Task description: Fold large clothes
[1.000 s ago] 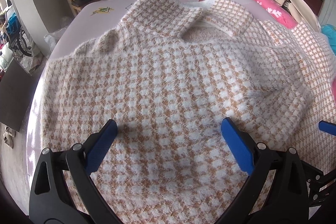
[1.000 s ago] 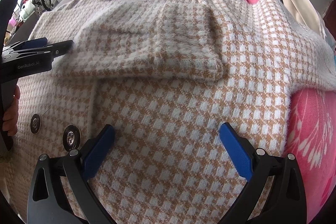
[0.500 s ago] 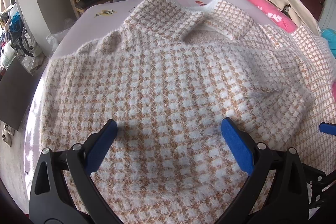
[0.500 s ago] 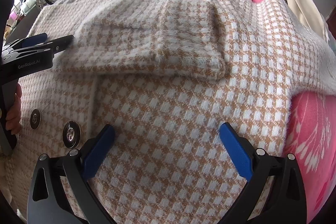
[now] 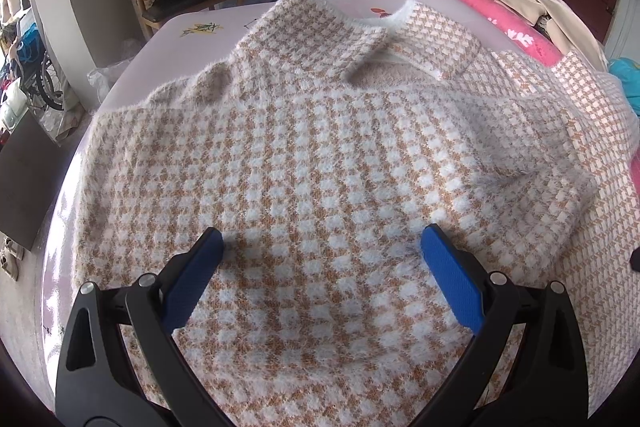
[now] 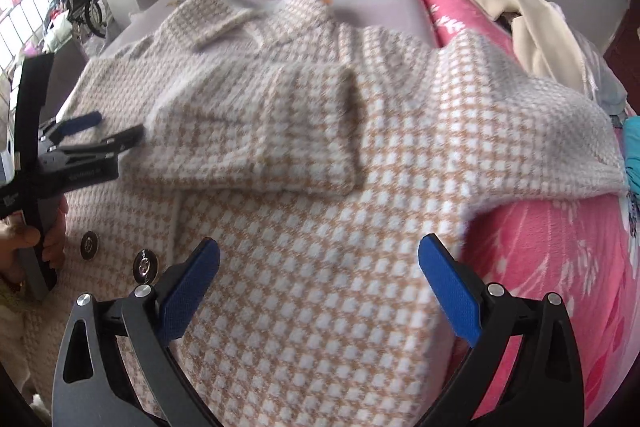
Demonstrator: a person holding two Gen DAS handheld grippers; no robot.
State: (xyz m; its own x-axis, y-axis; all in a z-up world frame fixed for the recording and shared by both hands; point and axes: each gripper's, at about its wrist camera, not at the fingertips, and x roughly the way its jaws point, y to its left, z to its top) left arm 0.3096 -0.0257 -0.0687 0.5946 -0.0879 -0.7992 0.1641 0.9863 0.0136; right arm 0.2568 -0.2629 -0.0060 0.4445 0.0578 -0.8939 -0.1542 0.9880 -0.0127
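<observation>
The fuzzy checked coat [image 5: 320, 163] lies spread on the bed [image 5: 208, 23], collar away from both grippers, whose jaws gape wide and empty; its unfolded sleeve [image 6: 532, 115] lies nearer the right gripper [image 6: 320, 275] than the left gripper [image 5: 322, 267].

Fuzzy tan-and-white check coat [image 5: 304, 179] lies flat, collar [image 5: 360, 35] at far end, one sleeve [image 6: 256, 143] folded across chest, other draped right; two metal buttons [image 6: 116, 255] near left, front.
</observation>
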